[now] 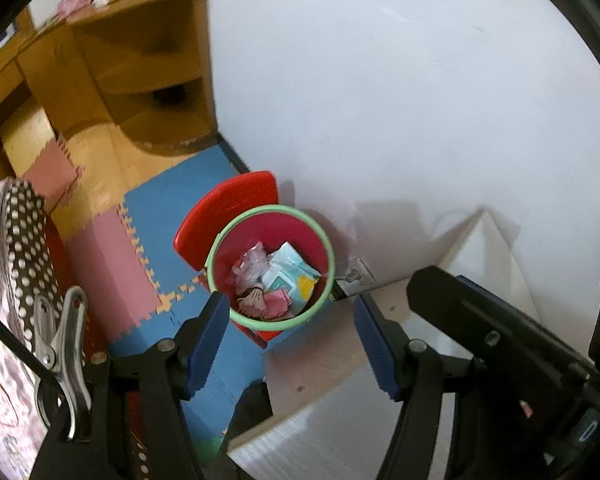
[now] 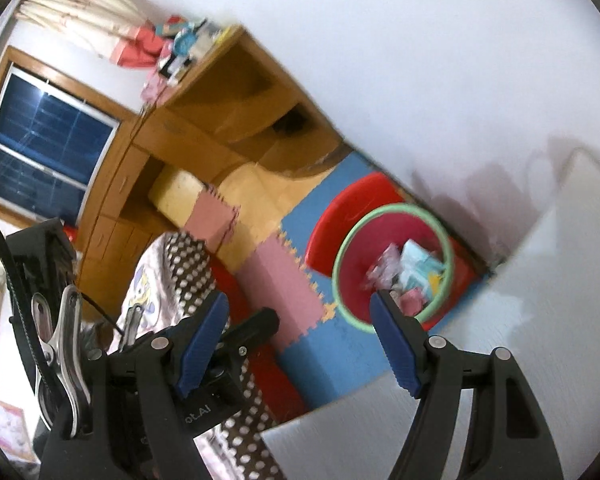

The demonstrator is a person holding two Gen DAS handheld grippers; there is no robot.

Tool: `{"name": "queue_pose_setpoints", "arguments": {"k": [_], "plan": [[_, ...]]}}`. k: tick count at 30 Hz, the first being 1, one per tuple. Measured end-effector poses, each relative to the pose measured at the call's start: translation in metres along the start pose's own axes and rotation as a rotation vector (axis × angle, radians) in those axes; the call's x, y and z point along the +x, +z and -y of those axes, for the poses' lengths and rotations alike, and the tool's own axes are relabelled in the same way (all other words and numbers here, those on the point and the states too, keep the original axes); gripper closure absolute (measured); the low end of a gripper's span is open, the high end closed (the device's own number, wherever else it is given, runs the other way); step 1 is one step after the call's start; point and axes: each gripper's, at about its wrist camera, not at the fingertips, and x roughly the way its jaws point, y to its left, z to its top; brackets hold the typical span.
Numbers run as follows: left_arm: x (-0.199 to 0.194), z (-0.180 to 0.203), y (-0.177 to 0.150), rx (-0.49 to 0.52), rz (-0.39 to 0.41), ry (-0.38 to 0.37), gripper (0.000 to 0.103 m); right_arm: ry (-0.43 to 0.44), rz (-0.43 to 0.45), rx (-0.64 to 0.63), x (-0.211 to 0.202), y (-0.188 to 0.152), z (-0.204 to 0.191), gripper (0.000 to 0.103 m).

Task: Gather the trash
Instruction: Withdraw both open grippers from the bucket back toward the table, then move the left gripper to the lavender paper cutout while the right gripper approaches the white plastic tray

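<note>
Red bin (image 1: 320,240) against wall (image 1: 380,80) — both claws empty, apart

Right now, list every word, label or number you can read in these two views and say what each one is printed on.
"ot.AI": upside-down white lettering on the black body of the other tongs, seen in the right wrist view; its start is hidden.
Packets in the red bin: print too small to read.
Items on top of the wooden shelf unit: too blurred to read.
Nothing else legible.
</note>
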Motion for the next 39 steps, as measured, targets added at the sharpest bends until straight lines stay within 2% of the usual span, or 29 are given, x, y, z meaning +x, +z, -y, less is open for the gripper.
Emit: {"name": "queue_pose_setpoints", "arguments": {"k": [12, 17, 27, 33, 39], "plan": [[-0.021, 0.074, -0.025, 0.129, -0.009, -0.042, 0.035, -0.101, 0.115, -0.033, -0.09, -0.016, 0.027, 0.028], [-0.024, 0.106, -0.044, 0.215, -0.019, -0.054, 0.035, -0.131, 0.166, 0.009, -0.123, -0.036, 0.047, 0.028], [-0.017, 0.169, -0.091, 0.393, -0.045, -0.088, 0.035, -0.242, 0.248, 0.154, -0.189, -0.092, 0.107, 0.028], [-0.012, 0.213, -0.121, 0.534, -0.051, -0.125, 0.035, -0.362, 0.326, 0.242, -0.247, -0.144, 0.142, 0.028], [-0.007, 0.246, -0.145, 0.635, -0.067, -0.154, 0.035, -0.442, 0.38, 0.419, -0.293, -0.205, 0.18, 0.028]]}}
